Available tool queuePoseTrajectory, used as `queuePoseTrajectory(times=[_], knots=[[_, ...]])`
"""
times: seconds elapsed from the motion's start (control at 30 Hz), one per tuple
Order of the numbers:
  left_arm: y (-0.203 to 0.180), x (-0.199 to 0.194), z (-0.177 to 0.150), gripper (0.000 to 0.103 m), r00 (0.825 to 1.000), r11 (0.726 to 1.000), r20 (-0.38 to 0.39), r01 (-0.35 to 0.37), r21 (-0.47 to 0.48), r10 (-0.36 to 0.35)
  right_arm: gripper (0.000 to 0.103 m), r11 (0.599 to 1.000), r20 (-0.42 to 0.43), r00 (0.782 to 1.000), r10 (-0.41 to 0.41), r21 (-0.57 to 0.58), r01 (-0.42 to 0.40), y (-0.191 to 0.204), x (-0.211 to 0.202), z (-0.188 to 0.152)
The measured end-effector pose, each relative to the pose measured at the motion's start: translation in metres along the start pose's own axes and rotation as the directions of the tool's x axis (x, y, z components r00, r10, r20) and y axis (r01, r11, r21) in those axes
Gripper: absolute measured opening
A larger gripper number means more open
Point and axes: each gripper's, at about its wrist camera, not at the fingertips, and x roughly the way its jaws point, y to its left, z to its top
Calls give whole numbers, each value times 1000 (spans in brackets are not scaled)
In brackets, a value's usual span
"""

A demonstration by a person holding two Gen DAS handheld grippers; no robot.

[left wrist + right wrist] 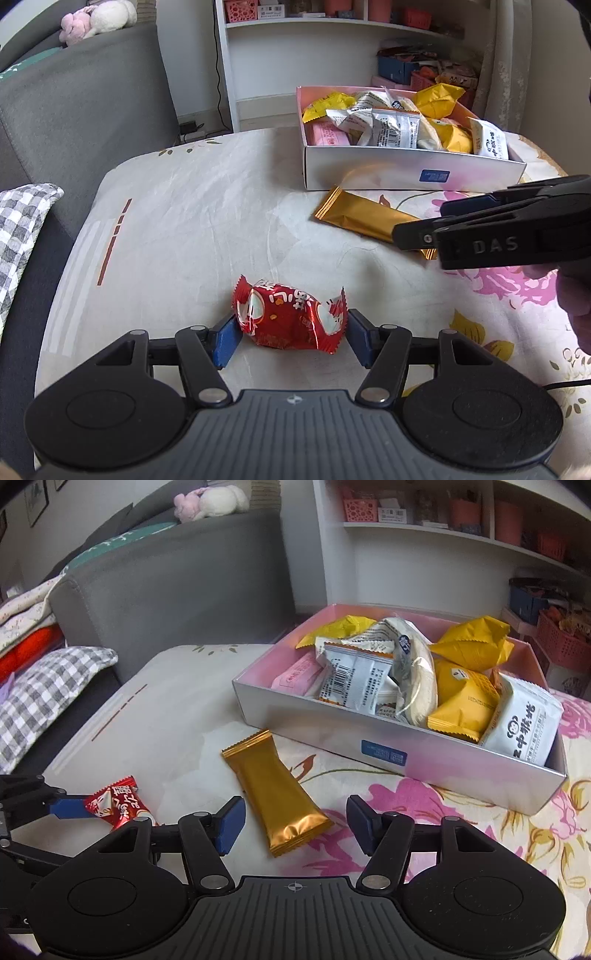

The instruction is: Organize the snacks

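red snack (290, 319) flat on cloth | gold bar (275, 792) flat beside box (388, 753)

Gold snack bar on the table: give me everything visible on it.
The gold snack bar is a long, flat, shiny foil wrapper with crimped, ribbed seals at both ends, unopened as far as shows. It lies flat and diagonal on the floral tablecloth, just in front of the snack box, not touching it. Its near end sits between the open right tongs; neither pad touches it.

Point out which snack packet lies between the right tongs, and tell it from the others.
The gold packet, long and flat on the flowered cloth, lies between the right tongs. The red packet sits between the left tongs; the rest are in the box.
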Motion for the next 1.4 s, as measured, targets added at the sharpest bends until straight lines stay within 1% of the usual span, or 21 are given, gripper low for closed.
queuePoseTrajectory(times=[0.1, 0.17, 0.2, 0.23, 0.27, 0.3, 0.33, 0.43, 0.47, 0.53, 0.77, 1.0, 1.2, 1.4], knots=[[2, 2, -1, 58, 1000, 1000, -4, -1, -10, 1, 61, 998, 10, 999, -39, -58, 40, 11, 7, 0], [3, 3, -1, 58, 1000, 1000, -5, 1, -17, -1, 59, 994, 12, 998, -56, -94, 57, 17, 11, -2], [3, 3, 0, 58, 1000, 1000, -4, 2, -19, -2, 55, 992, 11, 998, -55, -109, 56, 19, 13, -3], [4, 4, 0, 57, 1000, 1000, -3, 3, -20, -3, 48, 992, 7, 999, -52, -118, 52, 21, 14, -4], [4, 3, 0, 55, 1000, 1000, 0, 2, -19, -2, 46, 991, 12, 999, -47, -126, 48, 22, 14, -5], [4, 3, 1, 54, 1000, 1000, 4, 0, -19, 0, 38, 990, 13, 999, -40, -135, 41, 24, 14, -5], [4, 3, 1, 52, 1000, 1000, 7, -1, -21, 2, 35, 990, 11, 999, -31, -137, 32, 25, 14, -4], [4, 2, 1, 49, 1000, 1000, 8, 2, -28, -1, 30, 989, 6, 1000, -18, -146, 19, 27, 11, -4], [4, 2, 2, 49, 1000, 1000, 9, 0, -29, 0, 30, 989, 5, 1000, -21, -149, 21, 27, 10, -4], [5, 1, 3, 45, 1000, 999, 12, -3, -34, 3, 30, 990, 0, 1000, -19, -142, 19, 27, 7, -4], [6, -8, 8, 44, 999, 998, 38, 6, -62, -3, 29, 997, 10, 1000, 25, -74, -24, 17, -17, -2], [5, -15, 11, 44, 998, 997, 60, 7, -78, -2, 29, 998, 45, 998, 37, -46, -35, 3, -46, -2], [2, -27, 22, 44, 994, 994, 108, 15, -111, -3, 29, 999, 89, 995, 34, -4, -34, -11, -67, -1], [-8, -42, 34, 44, 986, 985, 164, 42, -170, -13, 29, 998, 135, 991, 18, 56, -26, -30, -83, 1]])
